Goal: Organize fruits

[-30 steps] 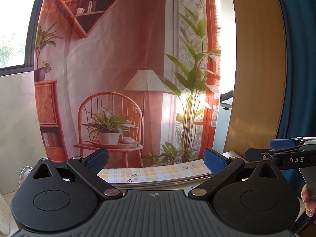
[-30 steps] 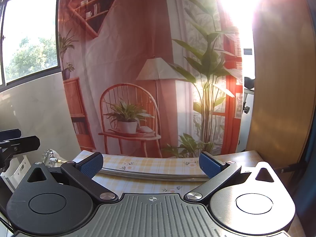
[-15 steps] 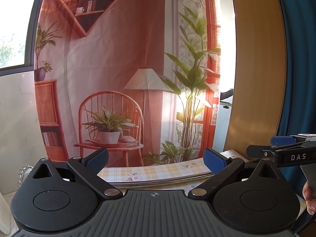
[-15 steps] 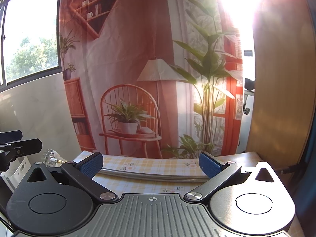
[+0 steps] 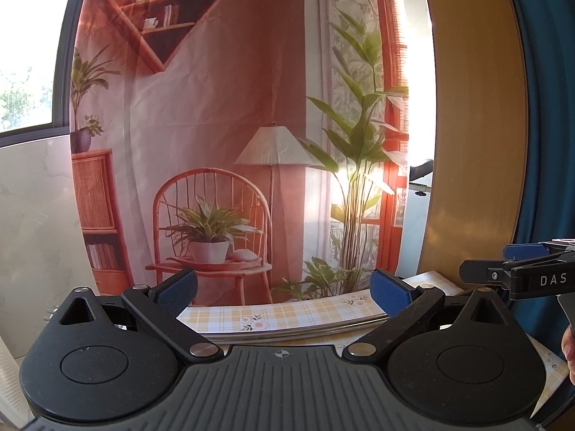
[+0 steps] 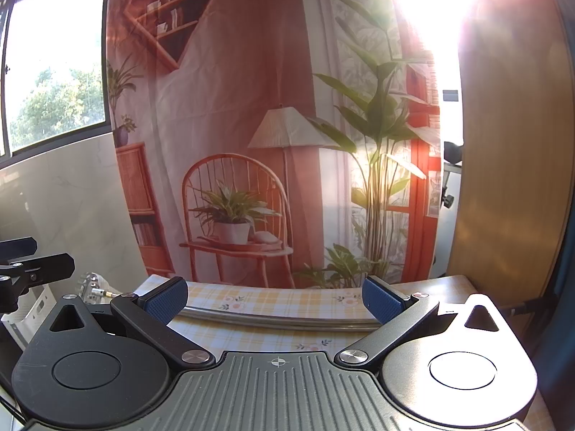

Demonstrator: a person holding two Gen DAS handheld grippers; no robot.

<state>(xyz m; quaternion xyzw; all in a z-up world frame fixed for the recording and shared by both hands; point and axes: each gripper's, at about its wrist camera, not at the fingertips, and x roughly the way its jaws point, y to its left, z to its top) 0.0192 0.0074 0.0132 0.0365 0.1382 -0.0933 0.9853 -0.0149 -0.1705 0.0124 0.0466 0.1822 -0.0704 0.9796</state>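
No fruit shows in either view. My left gripper (image 5: 284, 292) is open, its blue pads wide apart, held level above the far part of a table with a yellow checked cloth (image 5: 273, 314). A metal rim (image 5: 305, 332) curves across the cloth just beyond it. My right gripper (image 6: 275, 296) is open too, nothing between its pads, over the same cloth (image 6: 287, 300) with the metal rim (image 6: 273, 319) in front. In the left wrist view the right gripper (image 5: 521, 269) pokes in at the right edge. In the right wrist view the left gripper (image 6: 32, 269) shows at the left edge.
A printed backdrop (image 5: 230, 125) of a room with chair, lamp and plants hangs right behind the table. A wooden panel (image 5: 474, 125) and blue curtain (image 5: 546, 107) stand to the right. A window (image 6: 54, 79) and marble wall (image 6: 54, 208) lie left. Fingertips (image 5: 569, 344) show at the right edge.
Both grippers have tilted or risen slightly, so the scene sits a little lower in view. In the left wrist view the right gripper has climbed. Both stay open.
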